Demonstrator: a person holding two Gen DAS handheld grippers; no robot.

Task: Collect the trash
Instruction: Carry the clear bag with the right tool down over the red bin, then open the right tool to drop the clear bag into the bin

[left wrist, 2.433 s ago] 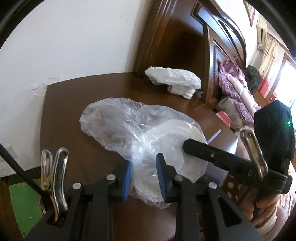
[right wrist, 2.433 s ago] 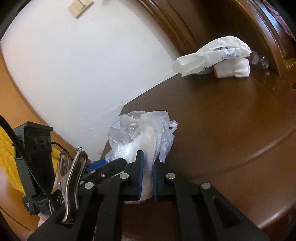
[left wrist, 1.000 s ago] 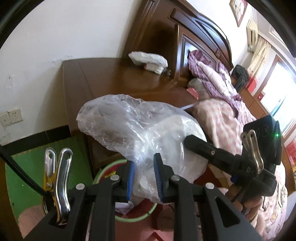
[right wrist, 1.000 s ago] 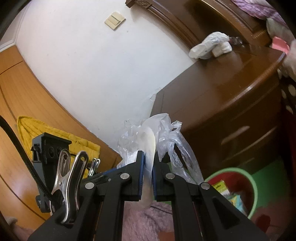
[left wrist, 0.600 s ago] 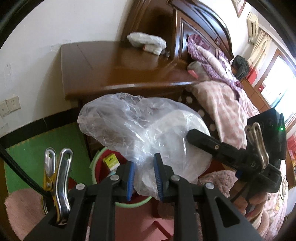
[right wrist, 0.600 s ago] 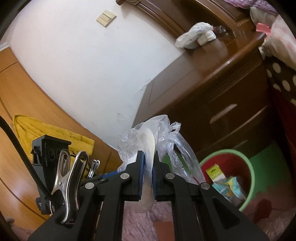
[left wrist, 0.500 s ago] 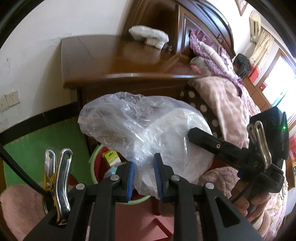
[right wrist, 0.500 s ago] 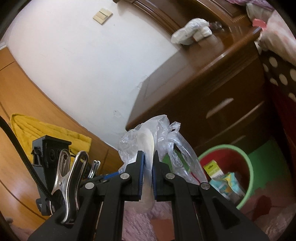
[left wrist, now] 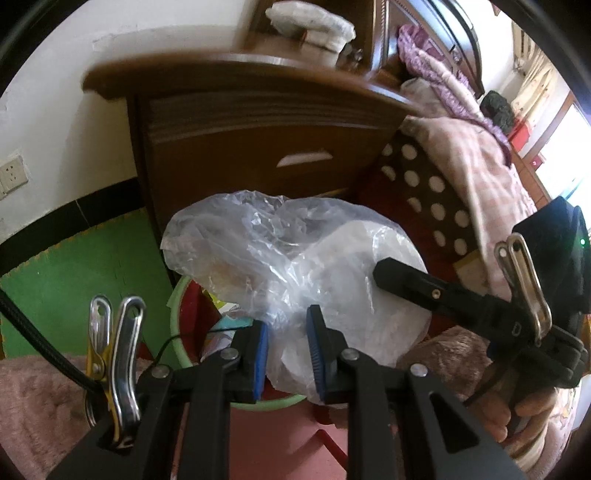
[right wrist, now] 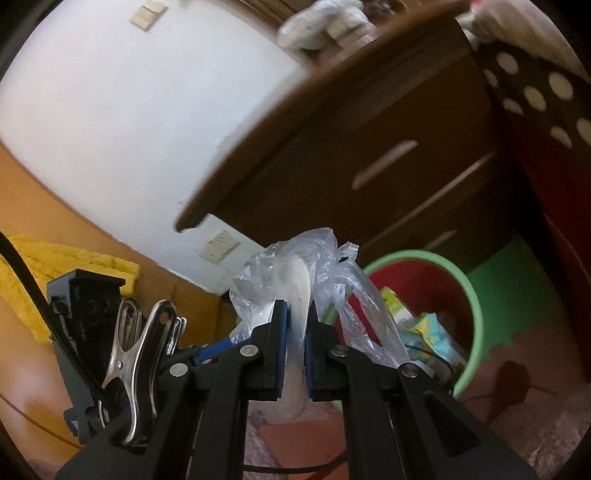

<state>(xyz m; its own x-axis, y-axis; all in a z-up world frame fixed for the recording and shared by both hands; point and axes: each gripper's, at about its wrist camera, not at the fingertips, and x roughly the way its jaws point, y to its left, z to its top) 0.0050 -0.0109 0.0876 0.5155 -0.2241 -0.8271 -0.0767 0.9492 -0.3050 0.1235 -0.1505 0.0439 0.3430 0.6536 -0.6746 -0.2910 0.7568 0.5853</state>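
My left tongs (left wrist: 286, 356) and right tongs (right wrist: 294, 345) both clench a plastic bag (left wrist: 295, 266) above the bin (right wrist: 469, 314).

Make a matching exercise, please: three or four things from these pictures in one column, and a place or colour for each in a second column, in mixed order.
Things:
1. clear plastic bag
2. bin
3. white bundle
4. foam mat

Places or colours:
a. on top of the wooden nightstand
b. green, on the floor beside the nightstand
c. gripped by both the left tongs and the right tongs
d. green rim, red inside, with packaging in it

Pairs: 1-c, 2-d, 3-a, 4-b
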